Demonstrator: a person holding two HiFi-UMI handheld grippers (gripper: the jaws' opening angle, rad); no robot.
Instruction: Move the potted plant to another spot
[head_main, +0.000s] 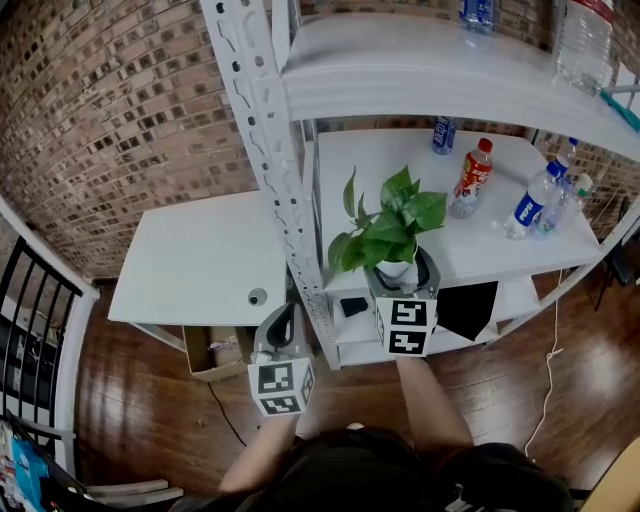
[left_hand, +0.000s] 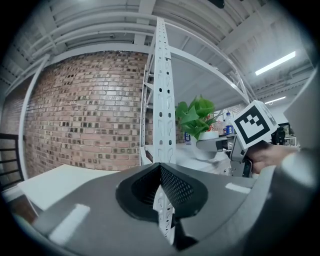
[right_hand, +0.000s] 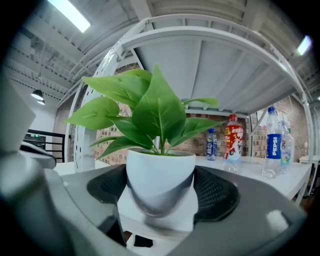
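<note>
The potted plant (head_main: 388, 225), green leaves in a small white pot (right_hand: 160, 170), stands at the front edge of the white middle shelf (head_main: 480, 250). My right gripper (head_main: 400, 275) reaches level from the front, its dark pads against both sides of the pot, shut on it. In the left gripper view the plant (left_hand: 196, 116) and the right gripper (left_hand: 225, 145) appear to the right of the rack post. My left gripper (head_main: 283, 322) hangs in front of the post (head_main: 272, 160), shut, with nothing in it; its tips (left_hand: 160, 167) meet.
Several bottles (head_main: 472, 178) stand on the same shelf behind and right of the plant. A white table (head_main: 190, 260) adjoins the rack on the left, a cardboard box (head_main: 215, 350) under it. A brick wall lies behind.
</note>
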